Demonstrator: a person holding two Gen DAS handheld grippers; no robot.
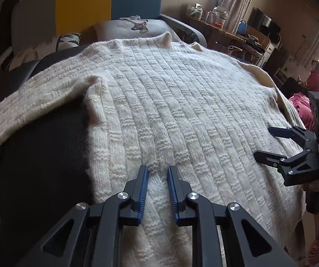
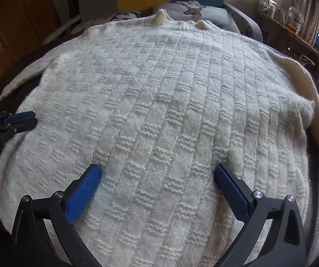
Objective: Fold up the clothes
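Note:
A cream knitted sweater [image 1: 170,102] lies spread flat on a dark surface, collar at the far end; it also fills the right wrist view [image 2: 159,102]. My left gripper [image 1: 157,170] sits at the sweater's near hem with its blue-padded jaws narrowed around a strip of the knit. It shows at the left edge of the right wrist view [image 2: 29,119], nearly closed. My right gripper [image 2: 157,173] is wide open just above the sweater's lower body, holding nothing. It shows at the right of the left wrist view [image 1: 263,142], jaws apart.
A dark cushion surface [image 1: 37,155] lies under the sweater, bare at the left. A sleeve [image 1: 25,102] runs out to the left. A grey pillow [image 1: 132,27] lies beyond the collar. A cluttered desk [image 1: 226,31] and a person in red [image 1: 315,75] are at the right.

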